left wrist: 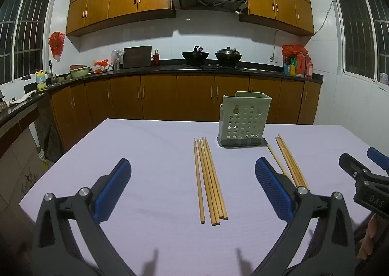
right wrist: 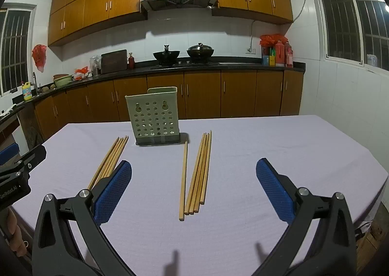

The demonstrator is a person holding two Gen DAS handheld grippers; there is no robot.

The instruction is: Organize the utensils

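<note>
Left wrist view: left gripper (left wrist: 193, 184) was spread wide over the table, nothing between the blue pads (left wrist: 113, 189).
Right wrist view: right gripper (right wrist: 193, 184) was likewise fully spread and empty, hovering above the lilac tablecloth (right wrist: 291, 144).
Left bundle: five or so wooden chopsticks (left wrist: 209, 181) lay side by side, roughly straight ahead of the left gripper, ends toward the camera.
Right bundle: four chopsticks (right wrist: 199, 171) lay together ahead of the right gripper, with one single chopstick (right wrist: 183, 178) just beside them on the left, its far tip near the holder's base.
Holder: pale green perforated chopstick holder (right wrist: 155, 115) stood upright on a grey drip base at the far middle of the table, between the two bundles, nothing visible inside it.
Handling guess: sticks looked light, stiff, smooth and round, so likely to roll or fan out under a pinch.
Grip point guess: take the bundle across its middle, pads square to the sticks, so it stays balanced and together.
Risk: the stray single could be missed or knocked sideways.
Progress: nothing loaded yet, judging by the holder.
</note>
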